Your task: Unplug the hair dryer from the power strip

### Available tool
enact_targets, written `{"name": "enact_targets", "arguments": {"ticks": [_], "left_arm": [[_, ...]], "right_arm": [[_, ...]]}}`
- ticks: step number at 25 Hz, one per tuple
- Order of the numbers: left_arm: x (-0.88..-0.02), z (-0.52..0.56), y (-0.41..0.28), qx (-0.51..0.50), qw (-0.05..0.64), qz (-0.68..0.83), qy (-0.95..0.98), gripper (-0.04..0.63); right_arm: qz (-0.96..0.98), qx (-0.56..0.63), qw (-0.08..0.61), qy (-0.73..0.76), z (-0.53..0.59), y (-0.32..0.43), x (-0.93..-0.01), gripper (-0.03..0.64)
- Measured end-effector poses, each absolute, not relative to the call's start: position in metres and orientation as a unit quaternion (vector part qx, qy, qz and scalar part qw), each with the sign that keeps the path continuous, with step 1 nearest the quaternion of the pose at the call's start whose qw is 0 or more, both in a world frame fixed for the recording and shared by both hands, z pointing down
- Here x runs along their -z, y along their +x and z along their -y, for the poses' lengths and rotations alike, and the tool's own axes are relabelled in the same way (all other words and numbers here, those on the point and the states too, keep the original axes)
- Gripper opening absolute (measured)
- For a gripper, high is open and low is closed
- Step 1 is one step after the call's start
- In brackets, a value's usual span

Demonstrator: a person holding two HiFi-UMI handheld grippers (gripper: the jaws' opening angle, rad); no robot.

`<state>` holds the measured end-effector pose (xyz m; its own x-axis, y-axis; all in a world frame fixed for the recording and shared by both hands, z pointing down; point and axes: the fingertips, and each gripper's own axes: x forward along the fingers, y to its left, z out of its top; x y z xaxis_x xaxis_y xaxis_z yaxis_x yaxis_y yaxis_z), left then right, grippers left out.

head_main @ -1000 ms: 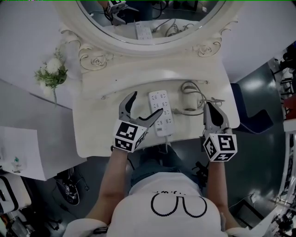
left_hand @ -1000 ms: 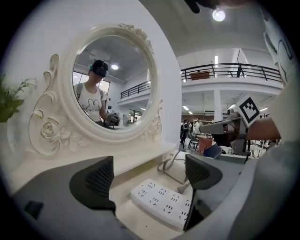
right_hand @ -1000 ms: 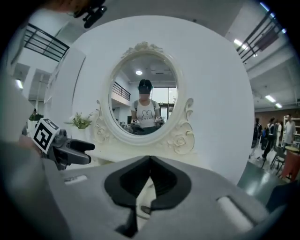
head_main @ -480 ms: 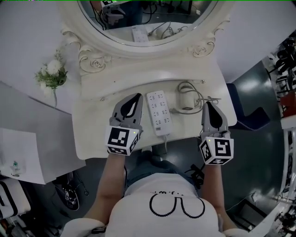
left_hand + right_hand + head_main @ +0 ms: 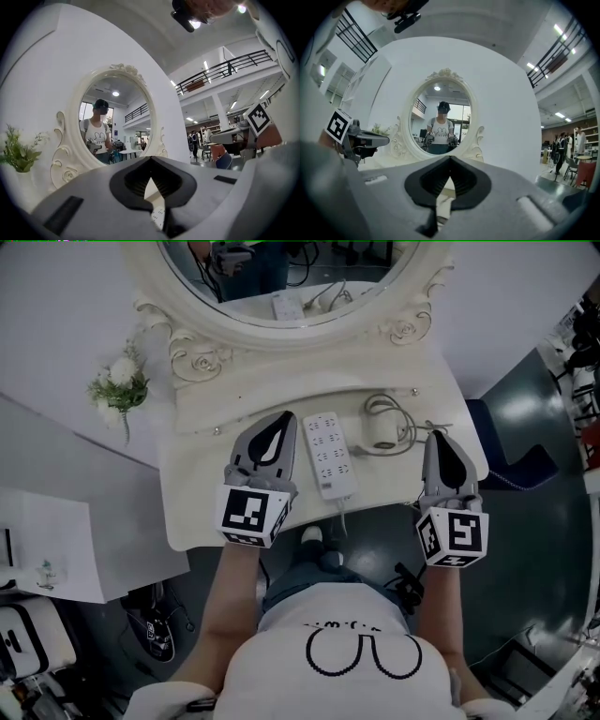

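Left tool [image 5: 283, 420] and right tool [image 5: 439, 437] — both closed on nothing — flank the power strip [image 5: 331, 454].

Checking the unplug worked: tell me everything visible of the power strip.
The power strip is a white plastic-looking bar with two columns of sockets, none visibly holding a plug. It lies flat on the white table, its length running away from the person. Its cord leaves the near end and drops over the table edge. Only the table seems to touch it; the coiled cable to its right lies apart.
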<state>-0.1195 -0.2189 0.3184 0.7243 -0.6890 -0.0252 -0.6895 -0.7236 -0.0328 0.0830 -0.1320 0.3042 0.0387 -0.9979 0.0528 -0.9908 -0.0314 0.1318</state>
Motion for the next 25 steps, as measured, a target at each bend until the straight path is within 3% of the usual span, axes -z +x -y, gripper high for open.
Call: {"name": "enact_targets", "arguments": {"ticks": [25], "left_arm": [[-0.270, 0.213, -0.116, -0.045, 0.075, -0.377, -0.922, -0.002]], "right_arm": [[0.690, 0.074, 0.049, 0.718, 0.124, 0.074, -0.261, -0.003]]}}
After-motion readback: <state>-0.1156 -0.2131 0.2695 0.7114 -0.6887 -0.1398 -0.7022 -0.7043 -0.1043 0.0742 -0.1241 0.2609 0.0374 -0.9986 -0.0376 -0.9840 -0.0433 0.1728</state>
